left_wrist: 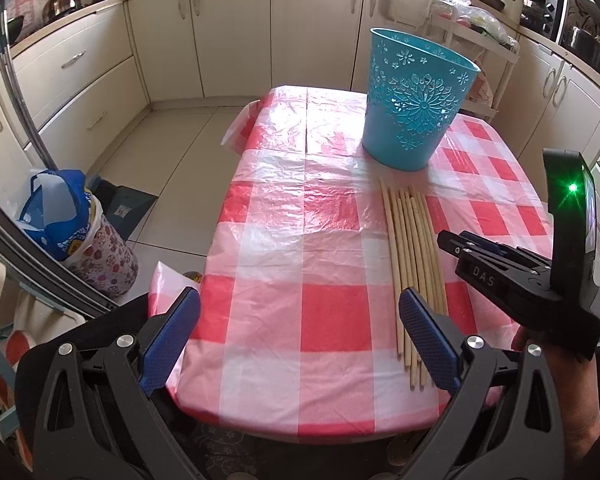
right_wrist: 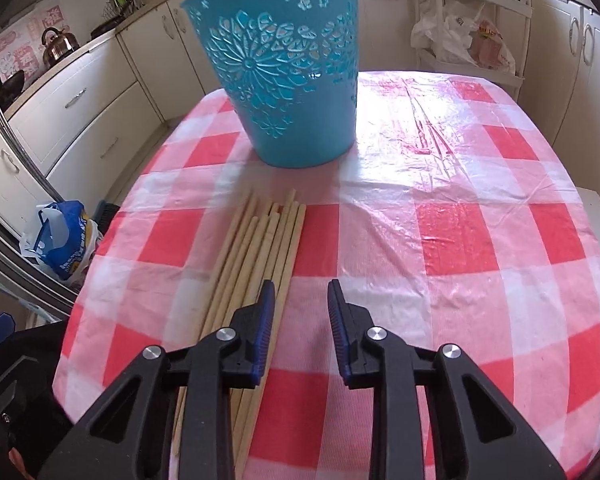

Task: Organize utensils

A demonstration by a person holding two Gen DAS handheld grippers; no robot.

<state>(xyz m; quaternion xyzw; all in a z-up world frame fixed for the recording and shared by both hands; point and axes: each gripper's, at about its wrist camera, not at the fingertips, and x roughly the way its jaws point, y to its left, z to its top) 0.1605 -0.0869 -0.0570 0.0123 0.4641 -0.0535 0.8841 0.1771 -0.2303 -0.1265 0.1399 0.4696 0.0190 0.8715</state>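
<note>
A red-and-white checked surface (right_wrist: 460,240) stands amid cream kitchen cabinets (left_wrist: 236,32). Pale wooden chopsticks (right_wrist: 256,248) lie bundled at six o'clock of the upright teal basket (right_wrist: 292,80). The left gripper (left_wrist: 300,340) gapes wide; the right gripper (right_wrist: 300,320) is narrowly parted, both empty.

A steel kettle (left_wrist: 62,0) on the counter; a blue bag (left_wrist: 56,212) on the floor.

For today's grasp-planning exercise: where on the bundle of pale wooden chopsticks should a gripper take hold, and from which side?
Probably the near half of the pale wooden chopsticks, from above. They lie flat and side by side on the red-and-white checked tablecloth, pointing toward the turquoise perforated plastic bin, so jaws should straddle one stick across its width.
</note>
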